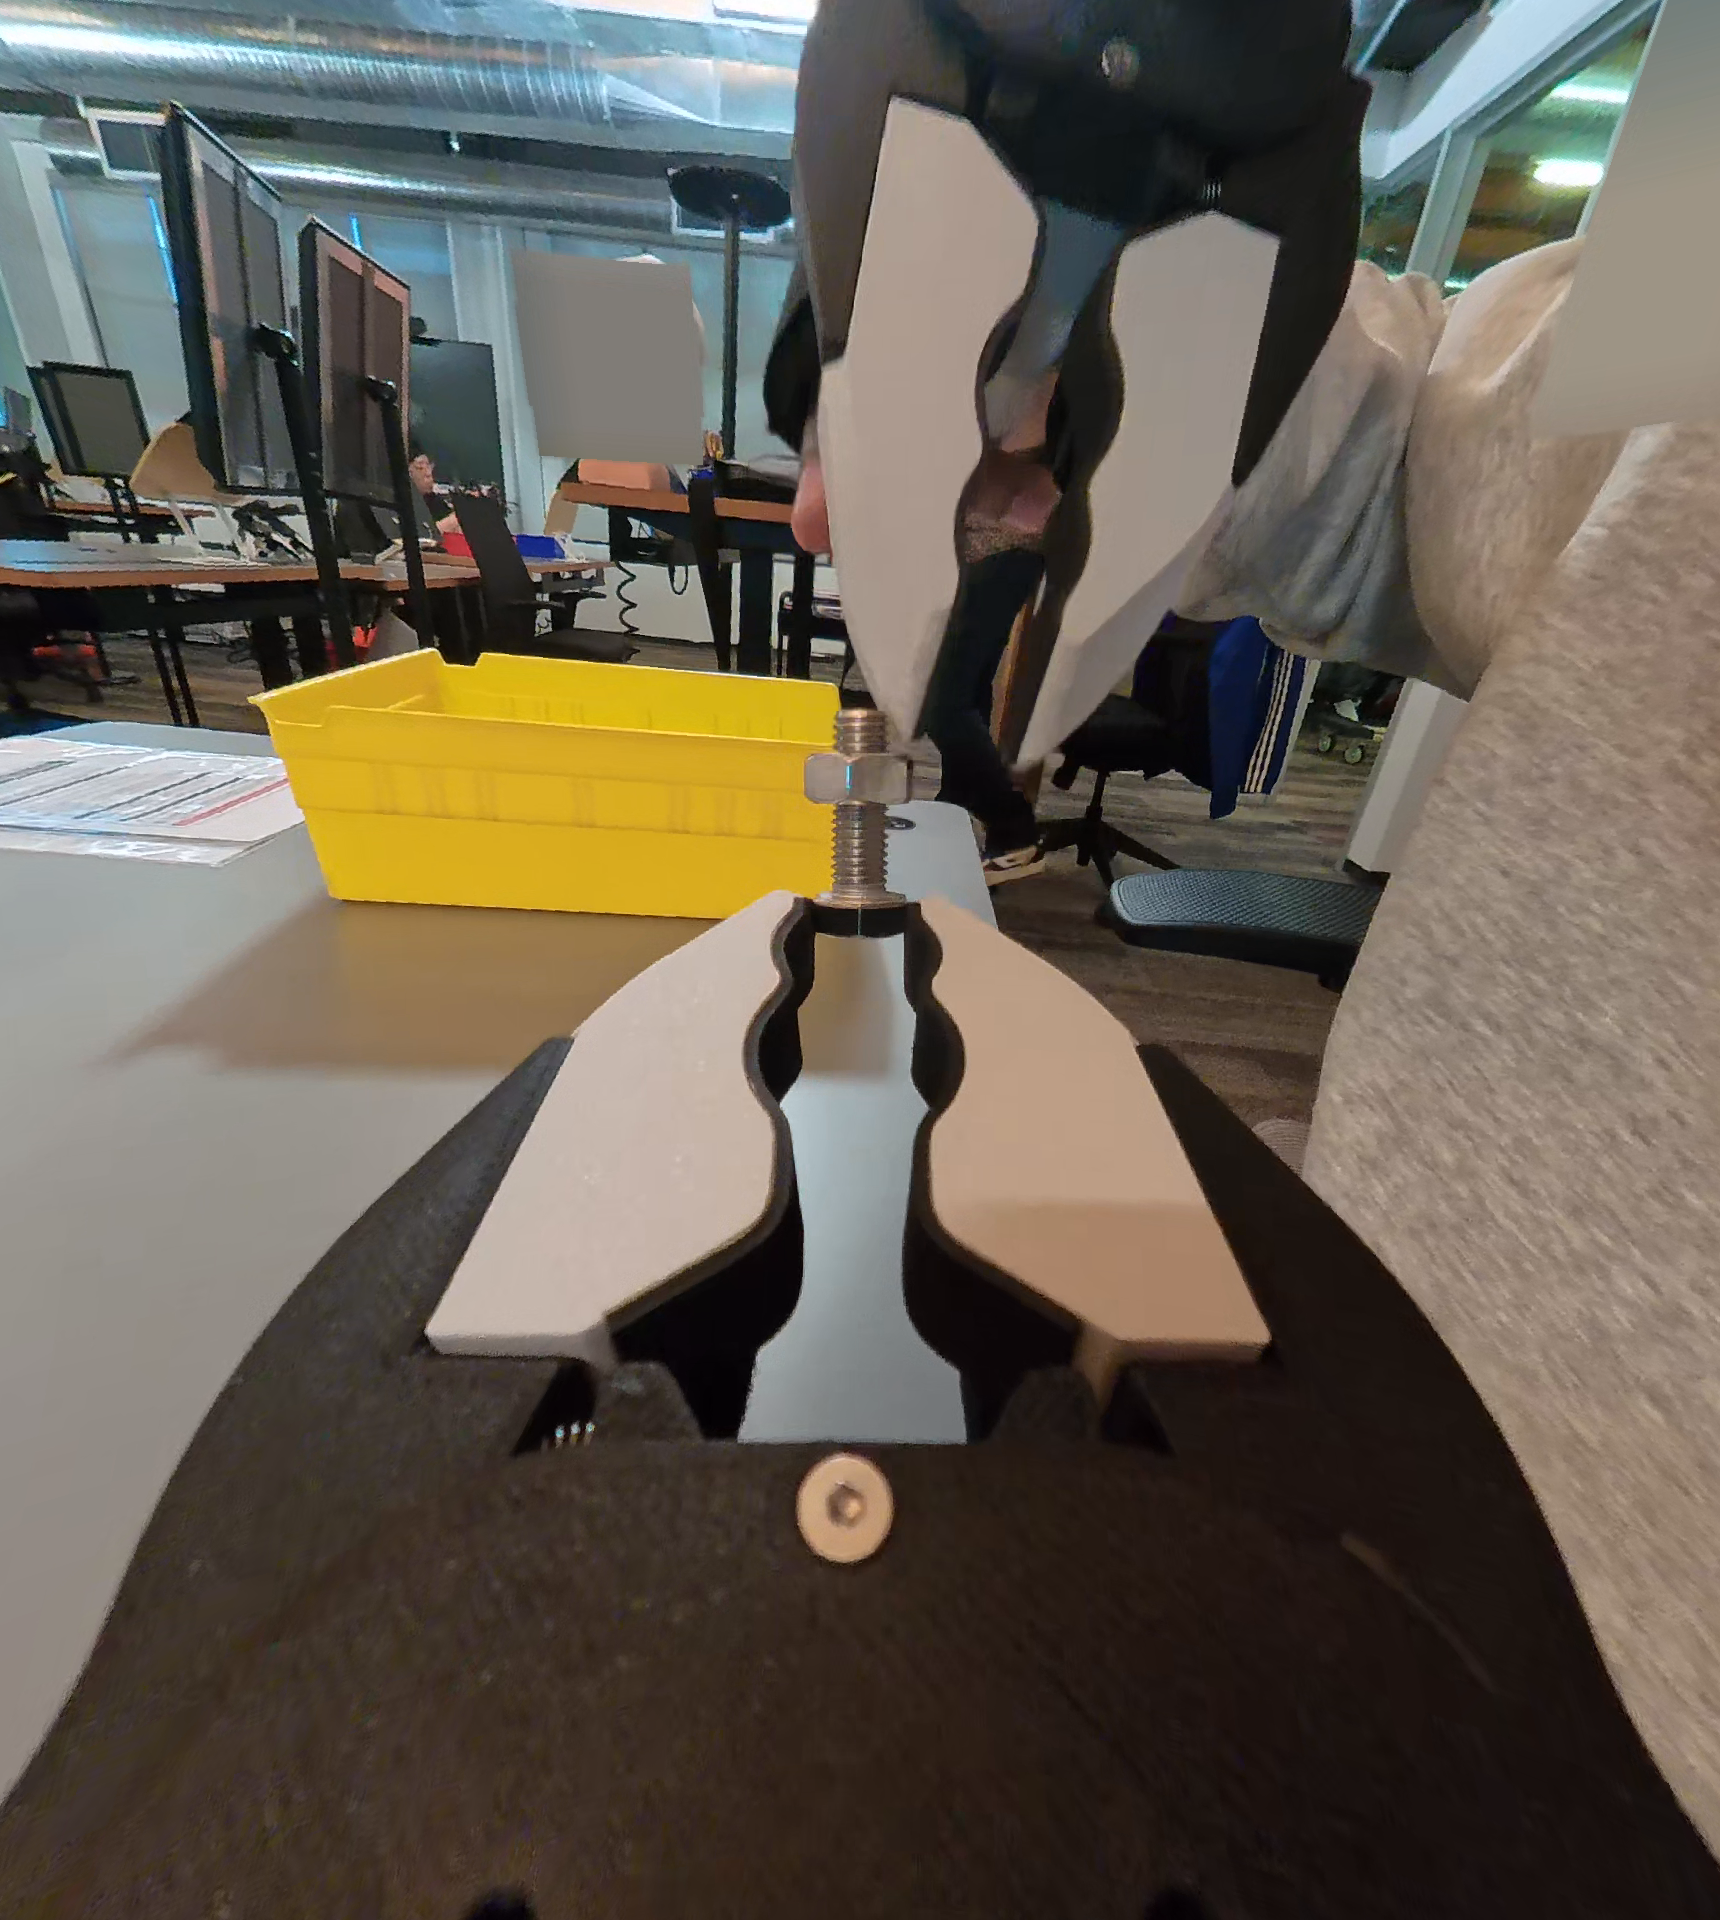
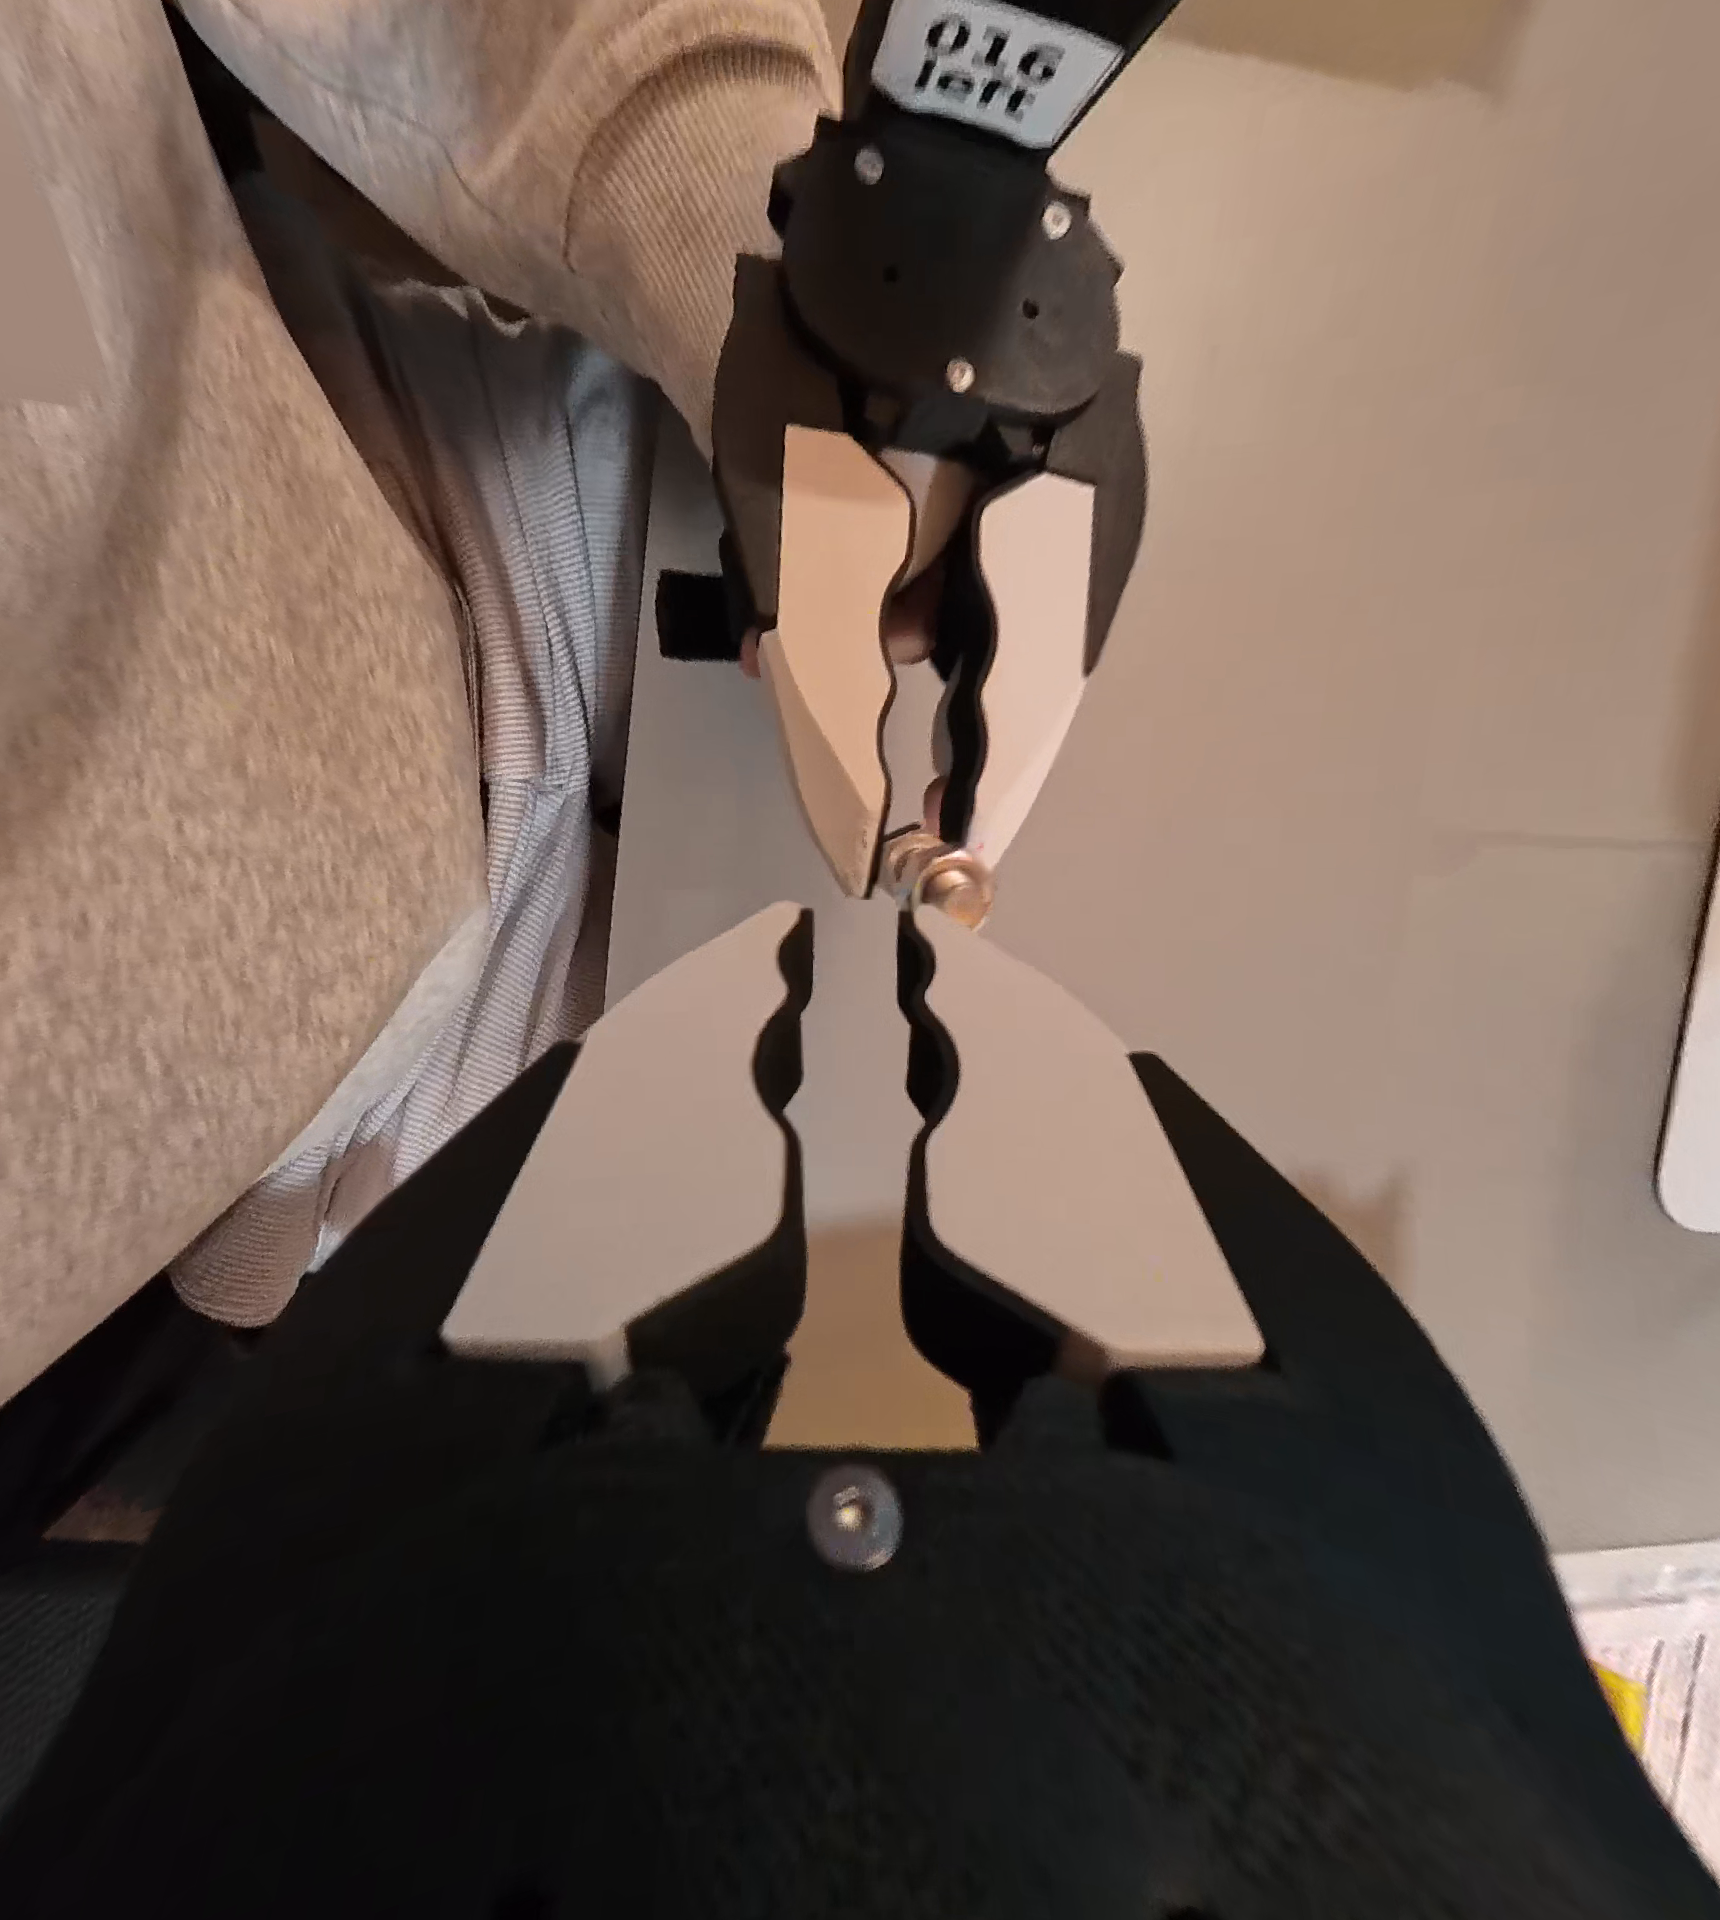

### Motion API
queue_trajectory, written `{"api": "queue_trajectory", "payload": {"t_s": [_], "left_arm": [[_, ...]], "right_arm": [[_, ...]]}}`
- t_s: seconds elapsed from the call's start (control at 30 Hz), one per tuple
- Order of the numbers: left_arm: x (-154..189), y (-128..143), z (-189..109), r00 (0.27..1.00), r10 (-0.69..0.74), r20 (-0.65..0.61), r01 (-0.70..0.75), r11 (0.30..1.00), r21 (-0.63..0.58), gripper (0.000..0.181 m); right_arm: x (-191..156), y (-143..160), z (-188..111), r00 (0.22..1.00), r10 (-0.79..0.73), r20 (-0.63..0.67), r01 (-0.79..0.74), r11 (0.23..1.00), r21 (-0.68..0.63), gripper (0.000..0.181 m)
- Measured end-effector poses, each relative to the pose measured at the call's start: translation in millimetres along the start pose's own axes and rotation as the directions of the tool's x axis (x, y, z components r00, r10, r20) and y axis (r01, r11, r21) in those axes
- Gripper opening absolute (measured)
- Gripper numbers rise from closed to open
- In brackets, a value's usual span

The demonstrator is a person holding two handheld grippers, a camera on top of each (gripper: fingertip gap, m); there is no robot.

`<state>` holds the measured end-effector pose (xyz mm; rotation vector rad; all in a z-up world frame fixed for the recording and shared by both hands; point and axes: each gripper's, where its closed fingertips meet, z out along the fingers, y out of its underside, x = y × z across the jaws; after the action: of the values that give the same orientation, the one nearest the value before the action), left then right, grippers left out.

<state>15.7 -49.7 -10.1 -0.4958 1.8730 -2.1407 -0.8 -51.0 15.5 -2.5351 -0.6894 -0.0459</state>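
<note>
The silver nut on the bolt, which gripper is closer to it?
Right. The right gripper hangs above, one fingertip right at the nut. The left gripper is lower, shut on the bolt at its base, below the nut.

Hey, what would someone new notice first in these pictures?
A steel bolt standing upright with a hex nut on its thread, its base pinched in the left claw. The right claw comes down from above, tips open beside the nut. Behind sits a yellow bin on the grey table.
</note>
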Motion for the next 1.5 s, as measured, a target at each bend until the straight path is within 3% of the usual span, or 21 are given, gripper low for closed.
{"api": "queue_trajectory", "payload": {"t_s": [0.03,0.27,1.07,1.3,1.5], "left_arm": [[1,1,0,1.0,0.004,-0.001,-0.004,1.0,-0.004,0.017],[4,4,2,1.0,0.023,-0.009,-0.024,0.999,-0.024,0.017],[8,3,2,0.999,0.042,-0.023,-0.043,0.999,-0.024,0.017],[7,8,4,0.999,0.04,-0.014,-0.041,0.998,-0.049,0.029],[9,10,6,0.999,0.049,-0.017,-0.05,0.997,-0.061,0.027]], "right_arm": [[2,-3,-2,1.0,-0.001,-0.008,0.001,1.0,0.014,0.014],[10,0,1,0.998,0.007,-0.058,-0.007,1.0,0.006,0.013],[10,2,3,0.996,0.088,-0.024,-0.087,0.995,0.04,0.009],[12,3,2,0.994,0.112,-0.02,-0.111,0.992,0.052,0.009],[7,5,7,0.997,0.076,-0.012,-0.076,0.997,0.005,0.009]]}}
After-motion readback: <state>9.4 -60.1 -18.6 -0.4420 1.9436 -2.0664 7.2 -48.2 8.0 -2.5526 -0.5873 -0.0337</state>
